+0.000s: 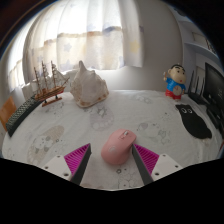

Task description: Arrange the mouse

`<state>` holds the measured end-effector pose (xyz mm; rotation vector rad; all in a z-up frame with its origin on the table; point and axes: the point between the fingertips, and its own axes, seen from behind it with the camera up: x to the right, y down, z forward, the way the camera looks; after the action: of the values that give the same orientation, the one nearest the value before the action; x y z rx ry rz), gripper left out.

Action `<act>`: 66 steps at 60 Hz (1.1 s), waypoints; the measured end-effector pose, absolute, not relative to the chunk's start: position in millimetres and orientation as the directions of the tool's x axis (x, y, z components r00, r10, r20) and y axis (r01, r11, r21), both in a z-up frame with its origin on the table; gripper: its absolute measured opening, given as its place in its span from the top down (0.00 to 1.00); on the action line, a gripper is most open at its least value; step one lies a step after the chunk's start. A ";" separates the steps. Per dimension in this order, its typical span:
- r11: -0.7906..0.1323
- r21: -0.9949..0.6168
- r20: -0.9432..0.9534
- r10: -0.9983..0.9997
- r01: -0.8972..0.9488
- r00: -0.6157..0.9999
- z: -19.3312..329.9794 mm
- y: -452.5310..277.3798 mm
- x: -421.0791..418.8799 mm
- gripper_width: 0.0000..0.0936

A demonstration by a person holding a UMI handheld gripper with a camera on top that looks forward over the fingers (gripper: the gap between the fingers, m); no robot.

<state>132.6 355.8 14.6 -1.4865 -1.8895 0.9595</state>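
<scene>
A pink computer mouse (117, 147) lies on the white patterned tablecloth (150, 115), between my gripper's (111, 160) two fingers and close to their tips. The right finger (144, 163) is right against the mouse's side. A small gap shows between the left finger (78, 162) and the mouse. The fingers are open, and the mouse rests on the table.
A large conch shell (86, 85) and a model sailing ship (45, 84) stand beyond at the left. A cartoon figurine (177, 82) stands at the far right. A black object (195, 120) lies near a dark screen (213, 88). Curtains hang behind.
</scene>
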 end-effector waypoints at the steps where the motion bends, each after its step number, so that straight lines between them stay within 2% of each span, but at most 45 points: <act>1: 0.137 -0.802 -0.009 0.971 0.582 -0.241 13.6 360.1 130.8 0.08; 24: 0.168 -0.792 -0.021 0.954 0.588 -0.300 10.3 341.3 85.1 0.09; 27: 0.171 -0.792 -0.021 0.952 0.587 -0.306 8.8 355.9 83.2 0.16; 28: 0.174 -0.790 -0.016 0.953 0.588 -0.303 4.4 333.8 80.3 0.20; 31: 0.178 -0.789 -0.010 0.953 0.588 -0.302 5.1 339.2 74.4 0.32; 34: 0.179 -0.787 -0.007 0.954 0.590 -0.300 6.7 346.8 68.8 0.48; 35: 0.177 -0.787 -0.011 0.954 0.591 -0.300 7.6 362.9 74.1 0.49; 37: 0.188 -0.784 -0.002 0.952 0.592 -0.306 4.6 339.6 70.5 0.51; 43: 0.213 -0.791 0.012 0.942 0.573 -0.335 19.5 359.0 69.3 0.54; 44: 0.218 -0.792 0.015 0.941 0.570 -0.339 19.8 341.7 67.1 0.54; 47: 0.226 -0.797 0.023 0.938 0.560 -0.347 39.8 347.1 61.7 0.55; 53: 0.184 -0.808 -0.026 0.938 0.560 -0.345 86.5 377.7 53.2 0.56; 55: 0.174 -0.822 -0.033 0.936 0.543 -0.350 103.9 365.9 47.6 0.55; 62: 0.154 -0.869 -0.010 0.945 0.470 -0.328 182.9 432.9 11.0 0.56; 63: 0.150 -0.870 -0.009 0.948 0.470 -0.319 179.3 429.9 4.8 0.56; 66: 0.143 -0.880 0.003 0.955 0.453 -0.295 203.5 469.7 -16.8 0.56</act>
<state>-16.8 469.7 203.5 -1.3477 -1.8306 1.0896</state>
